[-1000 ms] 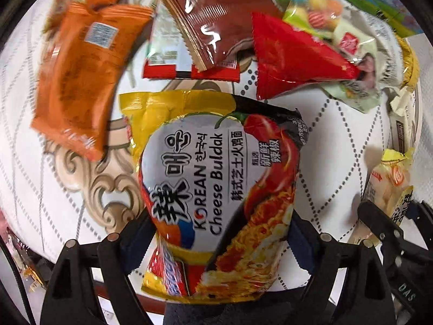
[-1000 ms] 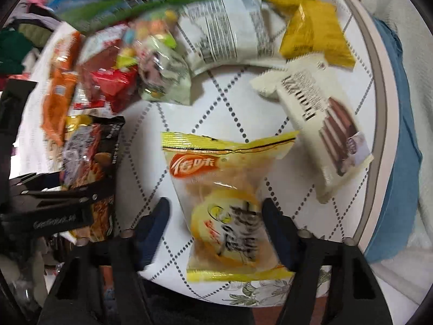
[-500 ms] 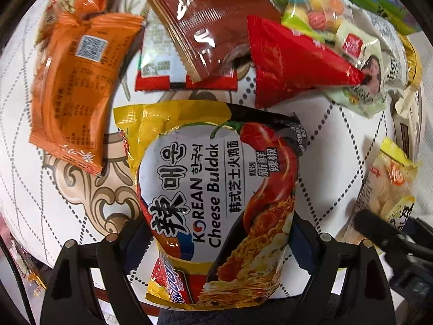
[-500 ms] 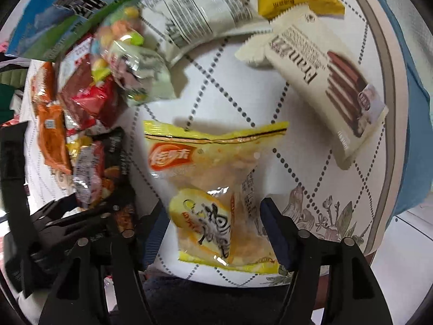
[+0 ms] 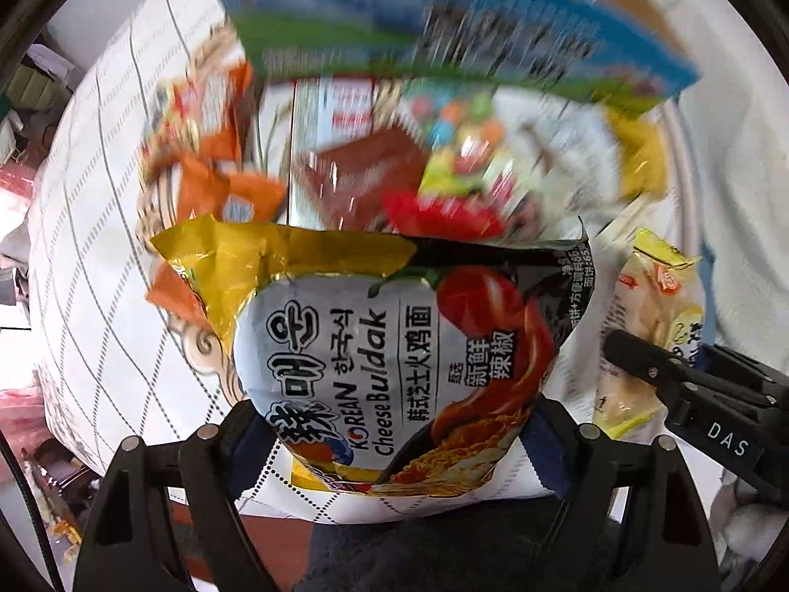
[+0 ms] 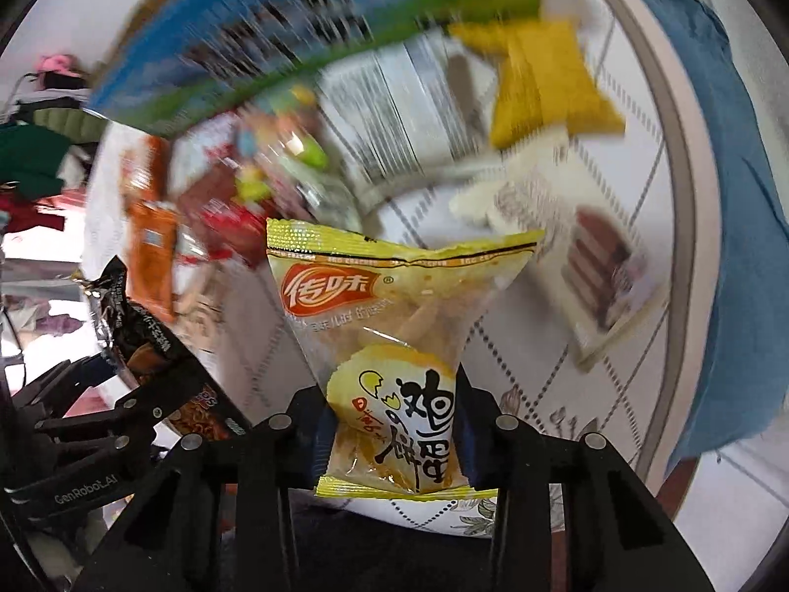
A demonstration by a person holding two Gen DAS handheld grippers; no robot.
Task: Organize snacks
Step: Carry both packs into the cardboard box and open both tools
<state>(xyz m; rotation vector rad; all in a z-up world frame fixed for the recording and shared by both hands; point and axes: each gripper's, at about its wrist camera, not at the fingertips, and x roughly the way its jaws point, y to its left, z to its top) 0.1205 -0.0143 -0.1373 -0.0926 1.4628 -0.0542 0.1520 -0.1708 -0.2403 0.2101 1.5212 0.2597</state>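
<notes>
A white tablecloth (image 5: 103, 227) with a dotted diamond grid fills the background, and a blurred heap of snack packs (image 5: 394, 158) lies along its far side, under a blue and green carton (image 6: 276, 34). The left gripper (image 5: 394, 436) is clamped on the lower sides of the Cheese Buldak noodle packet (image 5: 394, 360), which stands up clear of the cloth, its yellow top edge crumpled. Just to its right, the right gripper (image 6: 394, 426) pinches the yellow egg biscuit bag (image 6: 394, 345) by its lower half, above the table's near edge, with a cream wafer pack (image 6: 572, 256) lying flat on the cloth beyond.
</notes>
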